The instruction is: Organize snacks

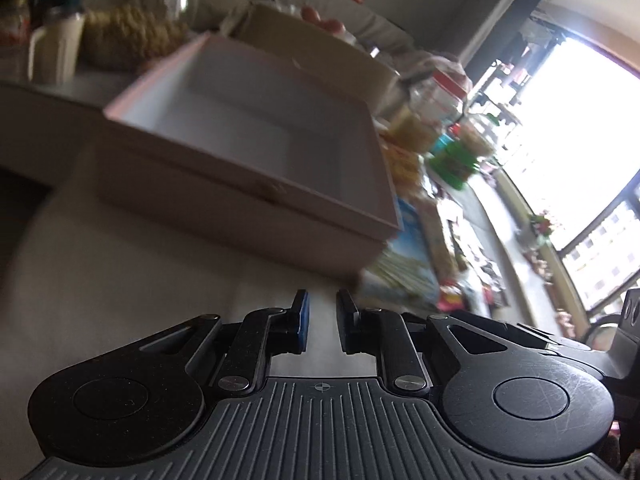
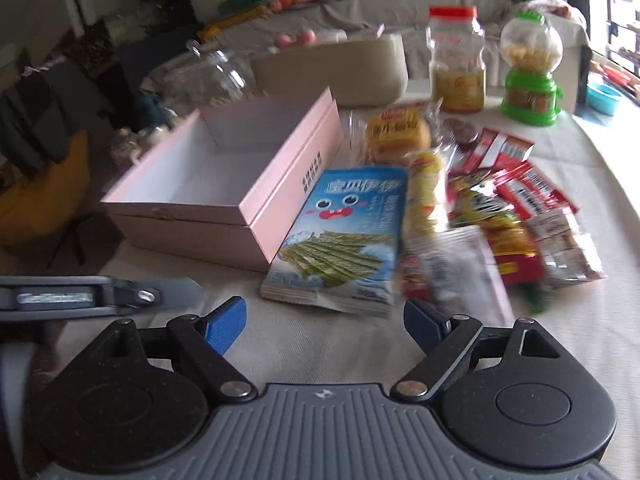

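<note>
An open pink box (image 2: 256, 196) with a white, empty inside stands on the cloth-covered table; it also shows in the left wrist view (image 1: 256, 148). A blue seaweed snack packet (image 2: 344, 236) leans against its right side, with a heap of snack packets (image 2: 496, 208) to the right. My right gripper (image 2: 325, 322) is open and empty, just in front of the blue packet. My left gripper (image 1: 322, 322) hovers low before the box with its jaws nearly together and nothing between them. The left tool's body (image 2: 80, 292) shows at the left of the right wrist view.
Behind the box stand a white tub (image 2: 340, 72), a glass jar (image 2: 208, 76), a red-lidded jar (image 2: 456, 60) and a green candy dispenser (image 2: 530, 68). A blue bowl (image 2: 604, 98) sits at the far right. The table's edge runs along the left.
</note>
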Demonstrator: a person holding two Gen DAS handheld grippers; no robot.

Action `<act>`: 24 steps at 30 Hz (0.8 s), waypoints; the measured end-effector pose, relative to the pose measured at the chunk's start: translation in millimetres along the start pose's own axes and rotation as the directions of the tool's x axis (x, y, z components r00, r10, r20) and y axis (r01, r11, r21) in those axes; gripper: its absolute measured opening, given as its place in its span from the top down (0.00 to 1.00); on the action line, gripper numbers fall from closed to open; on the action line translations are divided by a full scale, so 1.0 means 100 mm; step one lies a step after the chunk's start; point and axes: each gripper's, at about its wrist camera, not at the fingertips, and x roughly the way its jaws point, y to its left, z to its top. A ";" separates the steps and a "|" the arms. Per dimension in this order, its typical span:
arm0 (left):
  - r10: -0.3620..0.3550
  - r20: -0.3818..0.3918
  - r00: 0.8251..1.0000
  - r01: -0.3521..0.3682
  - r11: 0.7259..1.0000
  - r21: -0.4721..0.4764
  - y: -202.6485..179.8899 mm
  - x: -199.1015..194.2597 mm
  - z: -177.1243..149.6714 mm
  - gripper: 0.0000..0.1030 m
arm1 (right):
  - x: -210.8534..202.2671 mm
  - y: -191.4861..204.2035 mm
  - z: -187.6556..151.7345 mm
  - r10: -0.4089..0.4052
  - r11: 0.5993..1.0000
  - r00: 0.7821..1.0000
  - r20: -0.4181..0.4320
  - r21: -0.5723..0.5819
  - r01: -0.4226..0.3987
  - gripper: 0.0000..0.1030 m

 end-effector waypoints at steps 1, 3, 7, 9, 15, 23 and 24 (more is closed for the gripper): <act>0.008 0.015 1.000 -0.008 1.000 0.002 0.03 -0.02 0.03 0.83 | 0.10 0.05 0.02 -0.025 1.000 1.000 -0.011 -0.002 0.024 0.16; 0.013 0.052 0.999 -0.012 1.000 -0.014 0.12 -0.03 0.10 0.83 | 0.23 0.14 0.08 -0.074 0.996 0.997 0.006 -0.041 0.074 0.13; 0.037 0.084 0.996 -0.034 0.999 -0.034 0.20 0.04 0.23 0.83 | 0.37 0.20 0.17 -0.116 0.990 0.993 0.001 -0.083 0.116 0.13; 0.009 0.066 0.998 -0.006 0.999 -0.043 0.22 0.07 0.24 0.83 | 0.29 0.15 0.14 -0.083 0.993 0.996 -0.019 -0.083 0.081 0.19; -0.180 -0.070 0.981 0.176 0.982 -0.063 0.21 0.10 0.11 0.83 | -0.22 -0.01 -0.17 0.048 0.994 0.993 -0.108 -0.091 -0.058 0.51; -0.123 -0.031 0.992 0.122 0.992 -0.035 0.03 0.18 0.09 0.83 | -0.61 -0.05 -0.32 0.076 0.989 0.997 0.010 -0.126 -0.074 0.31; -0.107 -0.016 0.994 0.106 0.993 -0.042 0.02 0.18 0.08 0.83 | -0.58 -0.04 -0.26 0.070 0.991 0.996 0.058 -0.119 -0.063 0.13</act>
